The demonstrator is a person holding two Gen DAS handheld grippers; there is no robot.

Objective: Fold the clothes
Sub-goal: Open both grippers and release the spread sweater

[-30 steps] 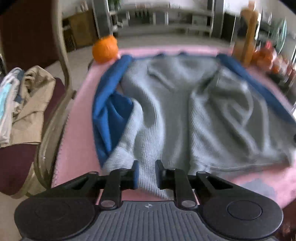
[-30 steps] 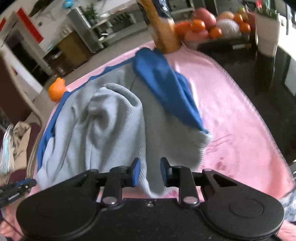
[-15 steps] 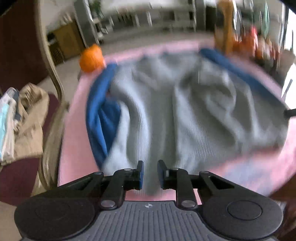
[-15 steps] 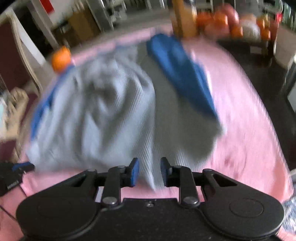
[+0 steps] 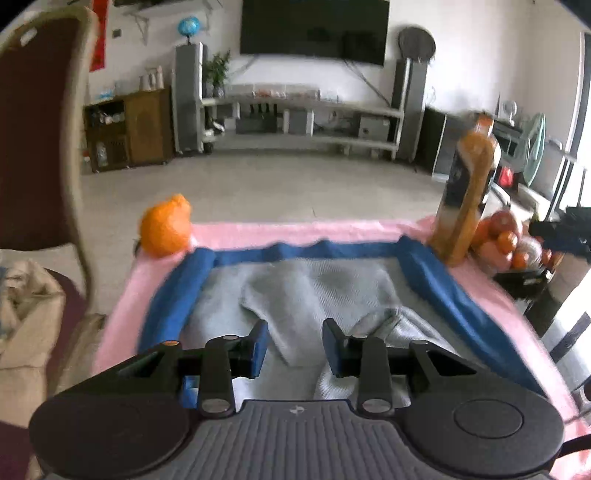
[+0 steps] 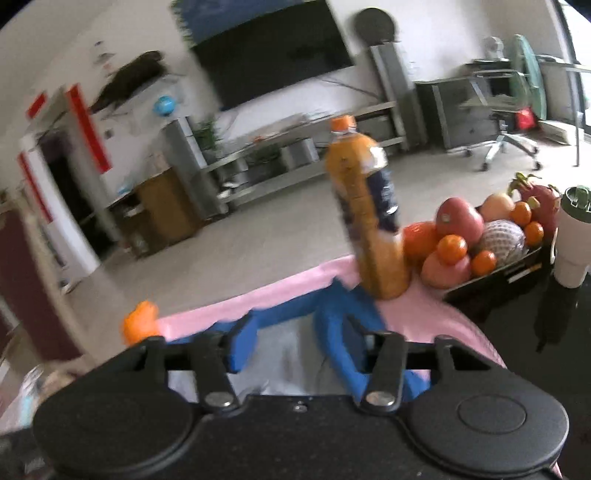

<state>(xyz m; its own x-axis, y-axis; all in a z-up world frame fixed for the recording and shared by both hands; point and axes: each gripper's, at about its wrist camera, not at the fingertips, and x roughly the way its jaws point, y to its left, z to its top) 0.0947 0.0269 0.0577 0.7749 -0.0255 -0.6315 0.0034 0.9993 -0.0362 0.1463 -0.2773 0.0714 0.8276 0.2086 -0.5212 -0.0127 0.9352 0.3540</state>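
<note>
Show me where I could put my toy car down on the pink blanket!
Bare pink blanket runs along the far edge, between the orange ball and the juice bottle. A narrower strip lies left of the sweater. It's crowded on the right, where the bottle and fruit tray stand close together.

White walls; dark television [image 5: 314,29] mounted above a long grey shelf unit [image 5: 306,118]. Pale floor [image 5: 277,184]. Wooden cabinet [image 5: 129,129] left; daylight from right.
</note>
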